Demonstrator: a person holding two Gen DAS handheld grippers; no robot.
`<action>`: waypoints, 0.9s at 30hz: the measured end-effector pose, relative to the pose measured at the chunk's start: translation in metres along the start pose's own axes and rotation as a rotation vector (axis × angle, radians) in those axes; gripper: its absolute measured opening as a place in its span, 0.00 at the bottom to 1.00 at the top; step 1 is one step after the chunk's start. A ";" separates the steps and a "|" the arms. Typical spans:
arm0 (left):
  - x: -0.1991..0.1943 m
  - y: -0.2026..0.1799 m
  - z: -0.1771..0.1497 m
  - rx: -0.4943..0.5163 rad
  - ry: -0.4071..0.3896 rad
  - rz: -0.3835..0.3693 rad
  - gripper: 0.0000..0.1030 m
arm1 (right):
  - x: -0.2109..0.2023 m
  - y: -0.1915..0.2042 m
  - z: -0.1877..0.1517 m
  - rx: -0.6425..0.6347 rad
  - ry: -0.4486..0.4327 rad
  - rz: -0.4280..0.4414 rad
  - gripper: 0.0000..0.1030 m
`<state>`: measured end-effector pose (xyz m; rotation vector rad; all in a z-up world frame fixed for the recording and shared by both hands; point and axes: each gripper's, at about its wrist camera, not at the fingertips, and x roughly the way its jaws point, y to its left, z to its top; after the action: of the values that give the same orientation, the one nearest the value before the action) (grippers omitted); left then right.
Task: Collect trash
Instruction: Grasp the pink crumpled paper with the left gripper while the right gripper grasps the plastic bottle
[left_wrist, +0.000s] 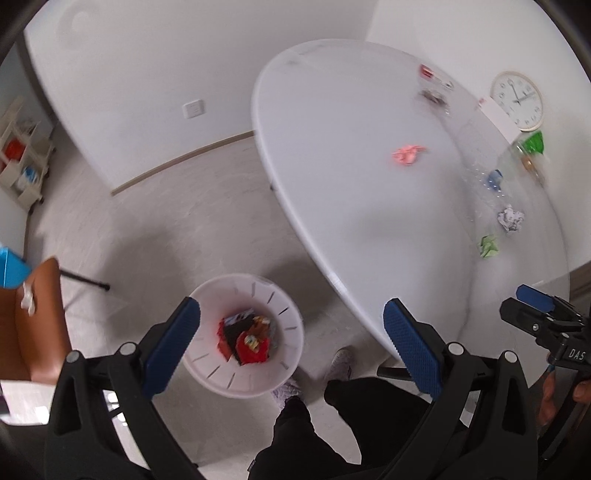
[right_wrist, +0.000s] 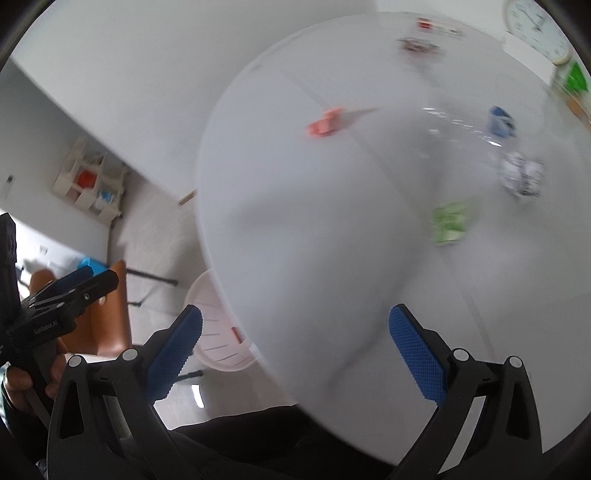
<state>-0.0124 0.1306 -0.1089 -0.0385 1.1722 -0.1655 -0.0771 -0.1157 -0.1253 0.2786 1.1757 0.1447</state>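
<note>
1. The left gripper (left_wrist: 291, 347) is spread wide with nothing between its blue pads. It hangs above the floor, over one white bin (left_wrist: 243, 336).
2. The bin sits on the floor just below and ahead of the left gripper, beside the table's edge. It has slotted walls and holds a small heap of red and dark wrappers (left_wrist: 245, 339); their number cannot be told.
3. The right gripper (right_wrist: 295, 350) is also spread wide and empty, held over the near part of the white round table (right_wrist: 295, 229).
4. Ahead and to the right of the right gripper lies one green crumpled paper (right_wrist: 448, 223).
5. Just beyond it, further right, one white crumpled paper with dark print (right_wrist: 522, 175).
6. Past that, one blue scrap (right_wrist: 500, 122) beside a clear plastic item, blurred.
7. Ahead and slightly left, well apart from the others, one pink crumpled paper (right_wrist: 327, 122).
8. At the far edge, two small blurred pieces: one dark (right_wrist: 417, 45), one red (right_wrist: 424, 24).
9. Far right, one green item (right_wrist: 574, 77) beside one clock (right_wrist: 537, 27).
</note>
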 end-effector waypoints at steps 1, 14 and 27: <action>0.002 -0.006 0.005 0.007 0.002 -0.001 0.92 | -0.002 -0.009 0.003 0.010 -0.001 -0.007 0.97; 0.071 -0.118 0.110 0.178 -0.003 -0.026 0.92 | -0.021 -0.121 0.064 0.064 -0.061 -0.070 0.97; 0.174 -0.182 0.174 0.279 0.052 0.034 0.85 | 0.024 -0.175 0.148 -0.114 -0.008 -0.086 0.97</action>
<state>0.1935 -0.0847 -0.1793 0.2320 1.1912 -0.2997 0.0633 -0.2978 -0.1446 0.1279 1.1651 0.1352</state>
